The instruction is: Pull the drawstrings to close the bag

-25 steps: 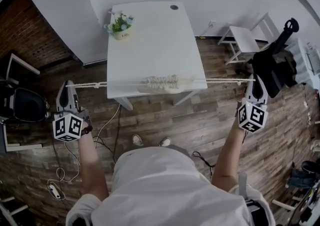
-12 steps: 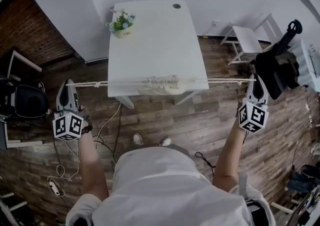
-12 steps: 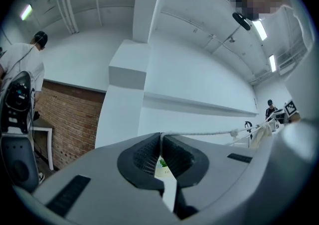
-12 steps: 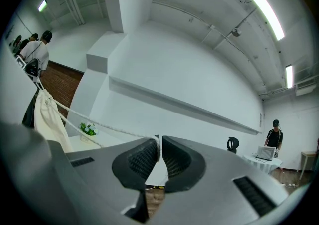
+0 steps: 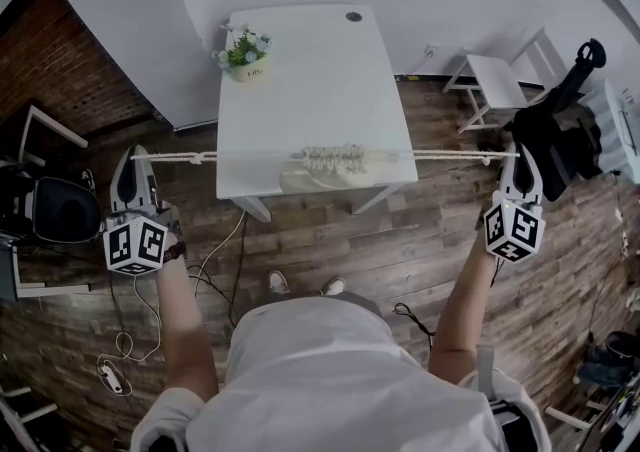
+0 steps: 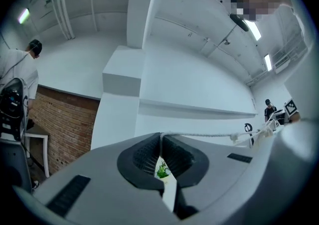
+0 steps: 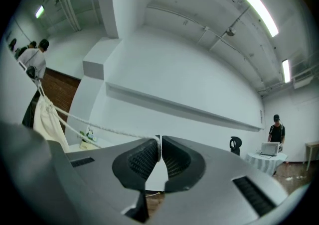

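A cream cloth bag hangs over the near edge of the white table, its mouth gathered into tight pleats. Two white drawstrings run out of it in a taut, level line. My left gripper is far out to the left, shut on the left drawstring, which enters the jaws at the tips. My right gripper is far out to the right, shut on the right drawstring, pinched at the jaw tips. The bag shows at the left of the right gripper view.
A small potted plant stands at the table's far left corner. A white chair and black gear on a stand are on the right, a dark chair on the left. Cables lie on the wood floor.
Both grippers have moved slightly up and away from me, the strings have drawn into a straighter line, and the bag's gathered mouth has risen with them.
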Demonstrator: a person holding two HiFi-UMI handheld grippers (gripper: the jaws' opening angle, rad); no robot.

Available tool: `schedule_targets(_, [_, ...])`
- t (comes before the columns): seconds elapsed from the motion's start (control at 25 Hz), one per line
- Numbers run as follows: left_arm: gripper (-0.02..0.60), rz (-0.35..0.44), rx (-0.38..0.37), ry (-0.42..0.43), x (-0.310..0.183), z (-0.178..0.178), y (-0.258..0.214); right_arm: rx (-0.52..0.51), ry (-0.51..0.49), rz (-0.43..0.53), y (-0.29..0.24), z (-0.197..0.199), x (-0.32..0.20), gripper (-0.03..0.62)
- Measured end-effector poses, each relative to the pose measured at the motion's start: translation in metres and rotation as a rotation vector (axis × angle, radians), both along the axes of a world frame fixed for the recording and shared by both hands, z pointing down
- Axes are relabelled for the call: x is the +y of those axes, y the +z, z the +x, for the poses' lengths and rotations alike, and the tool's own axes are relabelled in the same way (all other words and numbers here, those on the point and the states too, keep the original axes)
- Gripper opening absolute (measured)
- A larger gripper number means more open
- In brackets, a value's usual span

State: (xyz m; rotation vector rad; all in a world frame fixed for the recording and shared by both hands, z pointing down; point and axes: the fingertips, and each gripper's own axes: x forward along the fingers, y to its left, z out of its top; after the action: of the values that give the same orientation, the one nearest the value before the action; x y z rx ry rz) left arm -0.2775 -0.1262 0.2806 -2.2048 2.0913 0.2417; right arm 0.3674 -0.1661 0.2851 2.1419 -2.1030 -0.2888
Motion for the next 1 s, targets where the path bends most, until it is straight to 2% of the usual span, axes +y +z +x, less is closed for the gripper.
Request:
schedule_targets(0.16, [0.018, 0.003, 0.014, 0.008, -0.009, 0.011, 0.002, -0.061, -0.086, -0.008, 0.004, -0.026, -0.005, 0.04])
schedule_targets(0.48, [0.017, 0.02, 0.009, 0.099, -0.018, 0.05, 0.005, -0.131, -0.176, -0.012, 0.002, -0.066, -0.008, 0.041])
schedule_targets(0.64, [0.017, 0.024, -0.021, 0.164, -0.018, 0.072, 0.002, -0.156, -0.223, -0.006, -0.003, -0.083, -0.005, 0.041])
schedule_targets(0.84, [0.018, 0.017, -0.03, 0.243, -0.014, 0.1, -0.001, -0.133, -0.252, -0.015, -0.01, -0.101, 0.0, 0.041])
schedule_targets(1.0, [0.018, 0.017, -0.018, 0.272, -0.014, 0.108, -0.003, -0.092, -0.287, -0.024, -0.008, -0.121, -0.004, 0.041])
